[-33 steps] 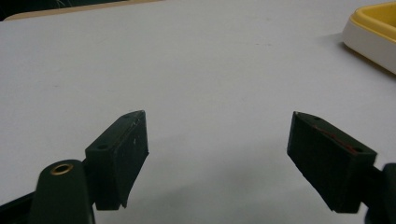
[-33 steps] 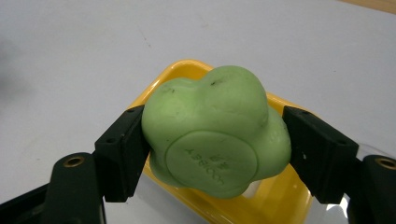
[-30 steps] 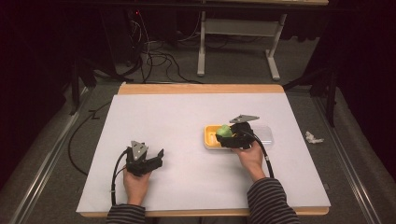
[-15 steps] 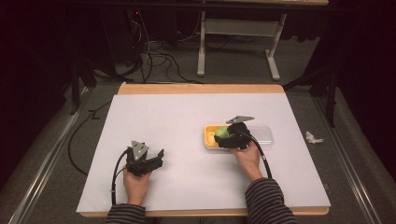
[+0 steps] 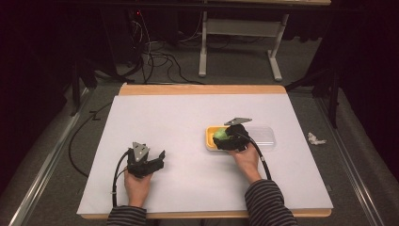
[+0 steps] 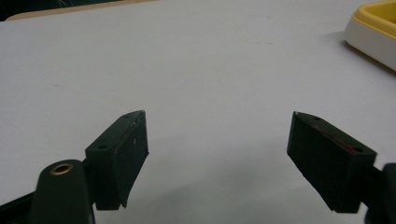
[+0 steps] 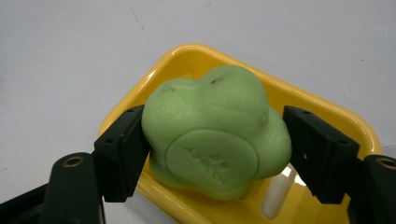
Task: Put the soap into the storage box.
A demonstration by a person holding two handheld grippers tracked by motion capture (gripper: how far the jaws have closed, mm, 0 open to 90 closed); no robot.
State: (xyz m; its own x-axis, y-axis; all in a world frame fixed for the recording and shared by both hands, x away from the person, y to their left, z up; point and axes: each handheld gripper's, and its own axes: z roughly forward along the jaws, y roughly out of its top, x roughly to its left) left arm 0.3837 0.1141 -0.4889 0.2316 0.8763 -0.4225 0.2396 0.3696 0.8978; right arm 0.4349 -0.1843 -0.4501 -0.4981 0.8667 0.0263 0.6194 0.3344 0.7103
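Soap [image 7: 217, 133], green and lobed like a flower, sits between the jaws of your right gripper [image 7: 215, 154], just above a yellow dish [image 7: 187, 58]. Both black pads press against its sides, so you have it held; the jaws stand about half open around its width. A round stamped patch on the soap's near face carries raised letters, but they read upside down and too faintly to make out. A pale stick [image 7: 275, 196] lies in the dish below, half hidden by the soap and the right pad.

From the high view, your right gripper [image 5: 229, 137] covers most of the soap [image 5: 219, 134], leaving a green sliver over the yellow dish [image 5: 210, 136]. A clear lid [image 5: 264, 137] lies just beside the dish, its edges hard to trace against the white table [image 5: 188, 117]. A crumpled scrap [image 5: 315, 139] rests off the table on the floor to the right.

Your left gripper [image 5: 141, 160] rests well apart from the dish, near the table's front edge. In its own view the left gripper [image 6: 217, 158] has its jaws spread wide with nothing between them, and a corner of the dish [image 6: 373, 28] is cut off at the top right.
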